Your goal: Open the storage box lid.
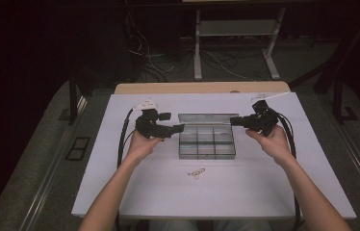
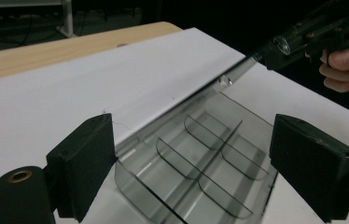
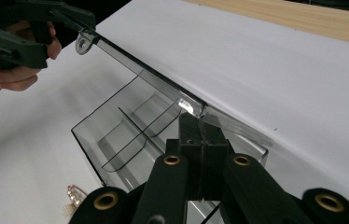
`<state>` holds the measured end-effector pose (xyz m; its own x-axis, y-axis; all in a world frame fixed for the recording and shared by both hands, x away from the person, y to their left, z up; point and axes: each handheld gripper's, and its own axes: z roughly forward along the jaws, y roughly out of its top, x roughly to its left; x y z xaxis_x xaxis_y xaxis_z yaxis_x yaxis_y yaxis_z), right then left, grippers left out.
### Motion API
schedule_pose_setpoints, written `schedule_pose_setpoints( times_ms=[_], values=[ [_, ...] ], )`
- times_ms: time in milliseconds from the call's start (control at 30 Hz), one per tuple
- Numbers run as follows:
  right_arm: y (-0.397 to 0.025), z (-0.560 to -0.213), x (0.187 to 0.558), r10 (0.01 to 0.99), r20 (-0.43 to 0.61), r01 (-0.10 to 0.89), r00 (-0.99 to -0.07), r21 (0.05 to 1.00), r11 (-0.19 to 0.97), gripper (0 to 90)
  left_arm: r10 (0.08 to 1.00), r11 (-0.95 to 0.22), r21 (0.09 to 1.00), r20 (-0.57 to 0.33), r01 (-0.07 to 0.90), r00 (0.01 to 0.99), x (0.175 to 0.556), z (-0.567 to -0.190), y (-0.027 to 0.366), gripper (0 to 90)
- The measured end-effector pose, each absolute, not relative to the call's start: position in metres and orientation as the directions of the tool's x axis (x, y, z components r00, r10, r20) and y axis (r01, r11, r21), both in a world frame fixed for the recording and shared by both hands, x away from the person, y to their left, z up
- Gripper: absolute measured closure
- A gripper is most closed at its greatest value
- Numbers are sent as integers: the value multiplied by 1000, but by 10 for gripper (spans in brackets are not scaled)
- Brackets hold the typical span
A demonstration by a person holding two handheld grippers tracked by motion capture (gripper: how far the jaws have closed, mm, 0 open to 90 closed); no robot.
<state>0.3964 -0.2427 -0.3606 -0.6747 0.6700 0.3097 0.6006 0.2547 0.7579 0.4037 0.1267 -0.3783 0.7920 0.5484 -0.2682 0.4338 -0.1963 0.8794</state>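
A clear plastic compartment box (image 1: 207, 155) sits mid-table, its compartments empty and its lid (image 1: 204, 117) swung up at the back. My right gripper (image 1: 232, 120) is shut on the lid's right edge; in the right gripper view its closed jaws pinch the clear lid (image 3: 163, 84) at the gripper's tip (image 3: 201, 133). At the box's left end, my left gripper (image 1: 180, 128) is open. In the left gripper view its gap (image 2: 200, 163) is wide, with the box (image 2: 196, 158) seen between the jaws. A small gold jewellery piece (image 1: 196, 173) lies in front of the box.
A white board (image 1: 168, 192) covers the wooden table (image 1: 202, 88). The jewellery (image 3: 73, 198) lies by the box's near corner. Metal frame legs (image 1: 197, 48) and loose cables stand on the floor beyond the table. Black cables trail from both grippers along the forearms.
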Motion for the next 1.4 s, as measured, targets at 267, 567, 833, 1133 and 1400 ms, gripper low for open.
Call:
schedule_pose_setpoints(
  times_ms=[267,567,833,1133,1400],
  values=[
    [-243,-361,402,671,313,602,-672,759,249,893,549,-184,903,-234,389,803,411,-381,121,300],
    [-243,-361,406,672,318,605,-669,758,243,893,523,-145,930,-217,337,824,413,-379,117,495],
    [-245,-364,404,673,317,600,-669,765,236,866,530,-135,938,-205,320,823,417,-376,117,635],
    [-255,-371,397,682,307,590,-663,776,224,805,529,-114,944,-206,309,823,425,-377,120,683],
    [-264,-365,401,694,256,540,-673,811,224,638,528,-121,948,-189,294,828,432,-376,120,712]
  ],
)
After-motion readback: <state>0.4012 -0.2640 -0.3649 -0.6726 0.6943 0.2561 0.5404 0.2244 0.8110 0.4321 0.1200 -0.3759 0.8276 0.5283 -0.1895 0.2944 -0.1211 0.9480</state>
